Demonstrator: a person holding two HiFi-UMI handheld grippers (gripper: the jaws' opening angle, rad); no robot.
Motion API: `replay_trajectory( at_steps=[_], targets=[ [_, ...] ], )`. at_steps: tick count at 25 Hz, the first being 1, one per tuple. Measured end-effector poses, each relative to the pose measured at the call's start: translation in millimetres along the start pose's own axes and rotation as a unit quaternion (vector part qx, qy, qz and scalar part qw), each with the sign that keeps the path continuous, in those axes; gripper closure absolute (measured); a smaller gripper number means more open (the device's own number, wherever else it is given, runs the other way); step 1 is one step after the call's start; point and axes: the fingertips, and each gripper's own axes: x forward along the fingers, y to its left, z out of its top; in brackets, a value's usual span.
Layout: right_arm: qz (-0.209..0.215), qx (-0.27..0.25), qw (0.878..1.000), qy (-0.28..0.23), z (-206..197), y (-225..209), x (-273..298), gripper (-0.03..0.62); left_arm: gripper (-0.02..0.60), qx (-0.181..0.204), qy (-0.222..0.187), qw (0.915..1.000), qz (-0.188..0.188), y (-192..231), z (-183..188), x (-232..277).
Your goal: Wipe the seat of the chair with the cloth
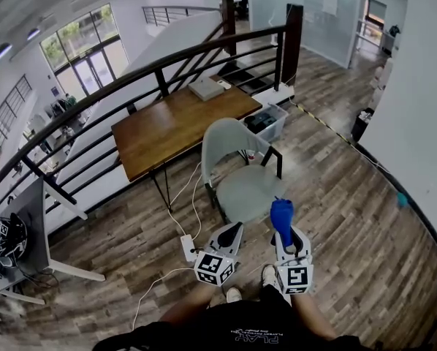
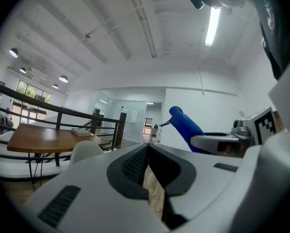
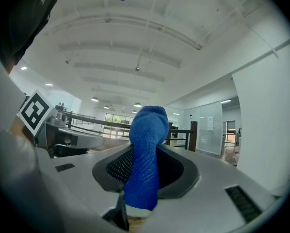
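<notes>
Standing upright in the clamped jaws of the right gripper [image 1: 288, 232], the blue cloth [image 1: 281, 213] is held just short of the chair seat [image 1: 246, 191], which lies ahead and below, while the left gripper [image 1: 232, 234], closed on nothing, hangs alongside.

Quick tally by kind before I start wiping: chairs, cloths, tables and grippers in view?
chair: 1
blue cloth: 1
wooden table: 1
grippers: 2, the left gripper and the right gripper
Total: 5
</notes>
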Motion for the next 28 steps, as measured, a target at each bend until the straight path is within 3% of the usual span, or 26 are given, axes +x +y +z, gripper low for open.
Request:
replay_trajectory(
  at_steps=[2, 8, 12, 16, 22, 28],
  targets=[
    [0.004, 0.004, 1.000, 0.003, -3, -7, 8, 0.474, 0.580, -0.013, -0.003, 0.9999, 0.001, -1, 3, 8],
    [0.024, 0.008, 1.000, 0.002, -3, -40, 40, 0.474, 0.580, -0.003, -0.004, 0.9996, 0.027, 10, 7, 44],
    [0.053, 0.011, 0.998, 0.013, -5, -58, 62, 0.474, 0.580, 0.001, -0.003, 0.9989, 0.048, 14, 8, 75],
    [0.085, 0.012, 0.996, -0.009, -6, -76, 90, 0.474, 0.580, 0.007, -0.005, 0.9978, 0.065, 17, 13, 103],
    [0.115, 0.024, 0.993, -0.015, -13, -109, 119, 0.474, 0.580, -0.038, -0.024, 0.9937, 0.103, 27, 17, 133],
    [0.152, 0.053, 0.987, 0.013, -28, -117, 133, 0.474, 0.580, -0.034, -0.012, 0.9885, 0.147, 37, 11, 144]
  ],
)
